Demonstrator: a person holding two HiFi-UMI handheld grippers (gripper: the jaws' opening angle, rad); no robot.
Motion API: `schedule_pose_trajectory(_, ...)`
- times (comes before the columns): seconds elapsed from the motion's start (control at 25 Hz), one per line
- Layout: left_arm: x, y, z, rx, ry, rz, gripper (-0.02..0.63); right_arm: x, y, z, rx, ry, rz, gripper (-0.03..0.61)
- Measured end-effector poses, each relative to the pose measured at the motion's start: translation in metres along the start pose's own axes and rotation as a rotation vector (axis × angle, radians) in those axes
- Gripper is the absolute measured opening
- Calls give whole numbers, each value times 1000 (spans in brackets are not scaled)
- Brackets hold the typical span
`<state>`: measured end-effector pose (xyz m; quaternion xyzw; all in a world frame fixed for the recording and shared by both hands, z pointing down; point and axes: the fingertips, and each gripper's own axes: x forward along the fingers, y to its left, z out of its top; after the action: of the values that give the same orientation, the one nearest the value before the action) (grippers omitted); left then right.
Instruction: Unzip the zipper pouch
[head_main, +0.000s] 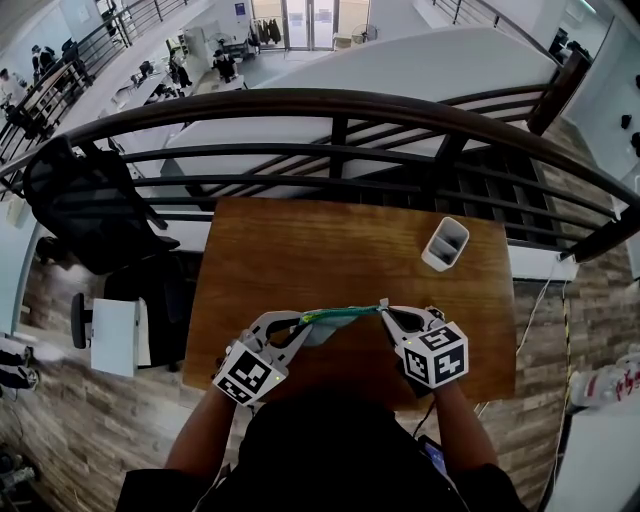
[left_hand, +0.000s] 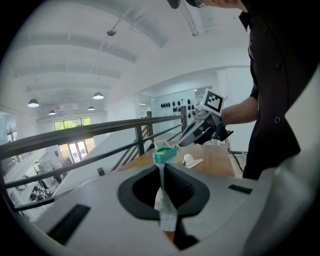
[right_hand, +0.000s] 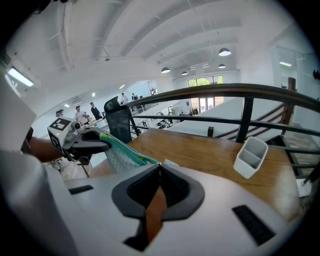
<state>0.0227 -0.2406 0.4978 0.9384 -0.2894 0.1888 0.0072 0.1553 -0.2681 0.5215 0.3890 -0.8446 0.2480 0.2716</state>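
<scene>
1. Pale mesh zipper pouch (head_main: 340, 318), teal zipper edge: held in the air over the near edge of the brown wooden table (head_main: 300, 250). Long axis runs left to right, zipper edge on the far side.
2. Left gripper (head_main: 303, 322): jaws clenched on the pouch's left end.
3. Right gripper (head_main: 385, 312): jaws clenched on its right end, at the zipper line.
4. White plastic two-slot holder (head_main: 445, 244): upright, far right of the table, well apart.

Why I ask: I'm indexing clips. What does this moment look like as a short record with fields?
zipper pouch: white mesh with a teal zip edge, stretched between both tongs over the wooden table
left tongs: shut on the pouch's left end
right tongs: shut on its right end
zipper: cannot tell how far open
also on table: white divided holder, far right corner
</scene>
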Motion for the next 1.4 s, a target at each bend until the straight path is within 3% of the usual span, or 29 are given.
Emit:
schedule_pose_trajectory(0.32,19,20,-2,-99,-34,18,18,-1,-12,19,-17,-50,-55,-2)
schedule_pose_trajectory(0.72,39,36,-5,-116,-12,55,29,4,-25,26,-11,-89,-106,0)
schedule_pose_trajectory(0.84,38,39,-3,-128,-14,59,71,5,-27,30,-13,-112,-113,2)
schedule_pose_trajectory(0.96,37,37,-6,-179,-15,27,178,8,-30,28,-17,-104,-121,58)
schedule_pose_trajectory(1.04,34,37,-5,-216,-32,19,193,9,-31,25,-19,-90,-116,110)
schedule_pose_trajectory(1.4,15,44,-8,-258,-51,62,199,4,-24,20,-15,-86,-102,104)
